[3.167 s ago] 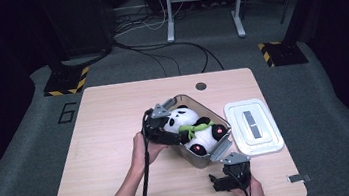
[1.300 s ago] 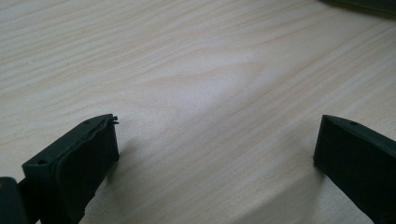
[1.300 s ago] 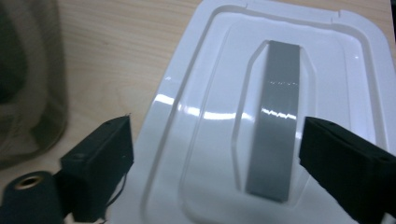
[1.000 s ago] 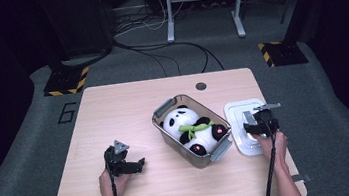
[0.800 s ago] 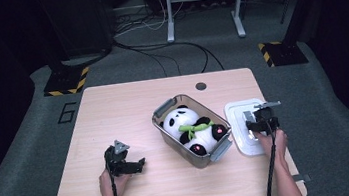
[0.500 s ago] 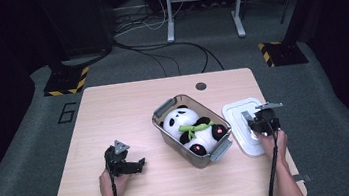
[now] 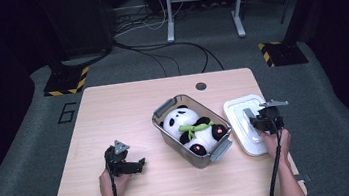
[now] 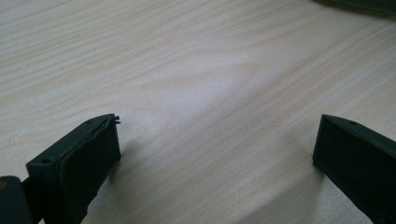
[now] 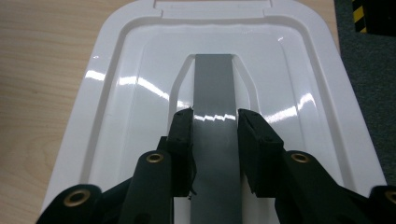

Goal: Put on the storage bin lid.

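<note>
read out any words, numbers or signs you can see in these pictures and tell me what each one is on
"6": dark numeral on the grey floor mat, left of the table.
Yellow-and-black hazard stripes, no wording: on the floor plates.
No readable text on the white lid, its grey handle, the storage box or the panda plush.

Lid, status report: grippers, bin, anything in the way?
Right gripper shut on lid handle. Left gripper open over bare table. Bin open, panda inside.

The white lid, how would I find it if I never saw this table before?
Look at the wooden table and find the clear box with the toy panda in its middle. The white lid lies flat just right of that box, near the table's right edge. It has a grey handle strip, which the right gripper is closed on.
</note>
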Action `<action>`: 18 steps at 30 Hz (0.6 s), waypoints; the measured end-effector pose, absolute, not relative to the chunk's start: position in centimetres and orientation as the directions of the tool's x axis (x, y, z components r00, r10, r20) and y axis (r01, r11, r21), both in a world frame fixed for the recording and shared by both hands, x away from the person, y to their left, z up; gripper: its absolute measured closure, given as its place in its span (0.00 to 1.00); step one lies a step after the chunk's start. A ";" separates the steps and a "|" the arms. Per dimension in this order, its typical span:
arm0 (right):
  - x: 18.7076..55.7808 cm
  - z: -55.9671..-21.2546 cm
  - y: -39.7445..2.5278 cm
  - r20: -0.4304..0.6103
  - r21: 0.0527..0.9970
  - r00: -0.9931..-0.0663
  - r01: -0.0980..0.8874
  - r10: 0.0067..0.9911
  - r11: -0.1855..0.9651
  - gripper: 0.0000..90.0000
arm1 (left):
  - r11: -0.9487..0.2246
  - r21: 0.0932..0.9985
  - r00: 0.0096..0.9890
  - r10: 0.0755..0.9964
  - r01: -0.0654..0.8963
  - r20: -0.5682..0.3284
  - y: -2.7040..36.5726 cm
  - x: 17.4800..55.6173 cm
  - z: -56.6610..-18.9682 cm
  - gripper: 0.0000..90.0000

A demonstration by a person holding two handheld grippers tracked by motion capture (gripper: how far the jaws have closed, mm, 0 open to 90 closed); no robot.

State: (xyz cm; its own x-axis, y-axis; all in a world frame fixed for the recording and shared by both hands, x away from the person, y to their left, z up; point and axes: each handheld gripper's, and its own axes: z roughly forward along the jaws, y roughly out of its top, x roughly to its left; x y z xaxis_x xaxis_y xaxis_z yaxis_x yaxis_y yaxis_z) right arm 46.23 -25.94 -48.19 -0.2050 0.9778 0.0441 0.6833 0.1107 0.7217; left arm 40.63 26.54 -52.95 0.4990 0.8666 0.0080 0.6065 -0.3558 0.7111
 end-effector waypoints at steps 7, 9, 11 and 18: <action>45.8 -46.1 -26.5 0.053 0.741 -0.208 0.664 0.977 0.101 0.74 | -0.356 0.712 0.499 0.866 0.606 0.008 26.5 40.6 -52.9 0.00; 45.6 -45.4 -26.6 0.056 0.749 -0.208 0.656 0.976 0.097 0.74 | -0.356 0.712 0.499 0.866 0.606 0.008 26.5 40.6 -52.9 0.00; 45.5 -44.7 -26.7 0.062 0.754 -0.209 0.651 0.976 0.091 0.74 | -0.356 0.711 0.500 0.866 0.606 0.008 26.5 40.6 -52.9 0.00; 45.1 -42.4 -26.6 0.066 0.764 -0.218 0.638 0.974 0.091 0.74 | -0.355 0.712 0.499 0.867 0.606 0.007 26.5 40.6 -52.9 0.00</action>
State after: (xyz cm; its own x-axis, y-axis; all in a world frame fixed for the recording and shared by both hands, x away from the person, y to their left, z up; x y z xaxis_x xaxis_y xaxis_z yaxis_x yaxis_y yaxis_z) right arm 45.06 -26.63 -42.41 -0.2181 0.9737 0.0657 0.6385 0.0915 0.7642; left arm 40.62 26.53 -52.95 0.4990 0.8666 0.0073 0.6060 -0.3549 0.7119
